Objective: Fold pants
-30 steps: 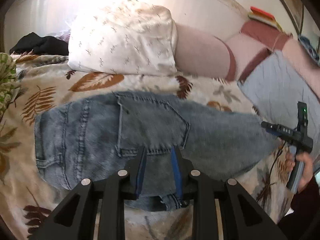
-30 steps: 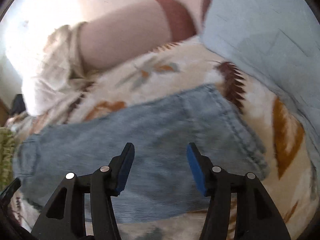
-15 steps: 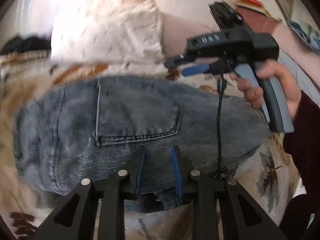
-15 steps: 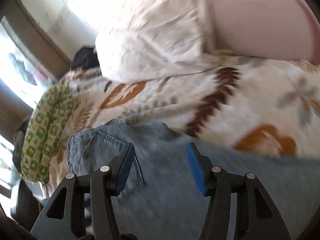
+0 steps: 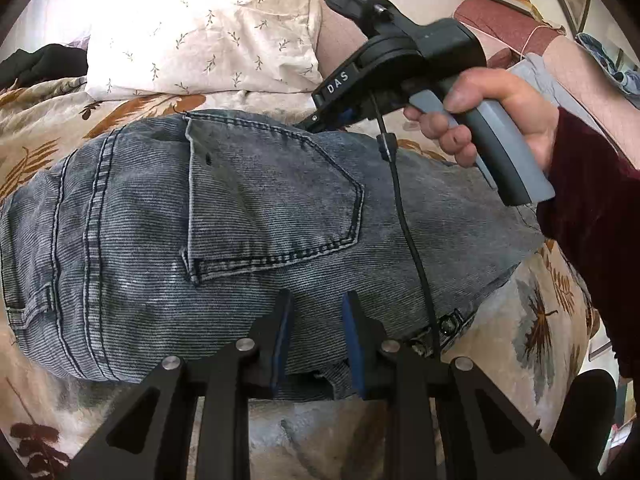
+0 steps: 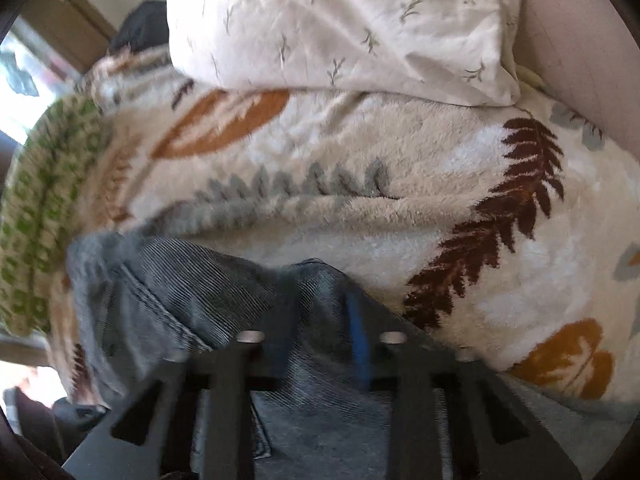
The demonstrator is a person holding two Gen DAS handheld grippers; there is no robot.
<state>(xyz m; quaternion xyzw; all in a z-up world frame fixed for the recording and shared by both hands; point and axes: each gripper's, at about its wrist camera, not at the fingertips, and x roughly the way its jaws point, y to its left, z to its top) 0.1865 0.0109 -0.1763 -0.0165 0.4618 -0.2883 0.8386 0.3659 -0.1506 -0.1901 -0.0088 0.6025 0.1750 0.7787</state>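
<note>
- Across the middle of the left wrist view we see the jeans [image 5: 248,220] lying on the leaf-print blanket [image 5: 532,320], back pocket up, with the waistband toward the left edge of the frame.
- At the bottom centre of that view our left gripper [image 5: 316,332] has denim between its blue pads; the pads stand close together with a narrow gap, so it looks pinched on the near edge of the jeans.
- In the upper right of the same frame our right hand [image 5: 480,120] holds the grey handle of the right gripper [image 5: 320,120], whose tips meet the far edge of the jeans.
- In the lower centre of the right wrist view, blurred, that gripper's fingers [image 6: 358,340] have a raised fold of denim between them, so it appears to be gripping the jeans, though the blur leaves this unsure.
- At the top of both frames a white pillow [image 5: 208,28] rests on the blanket behind the jeans.
- At the left edge of the right wrist view sits a green-patterned cloth [image 6: 36,216].
</note>
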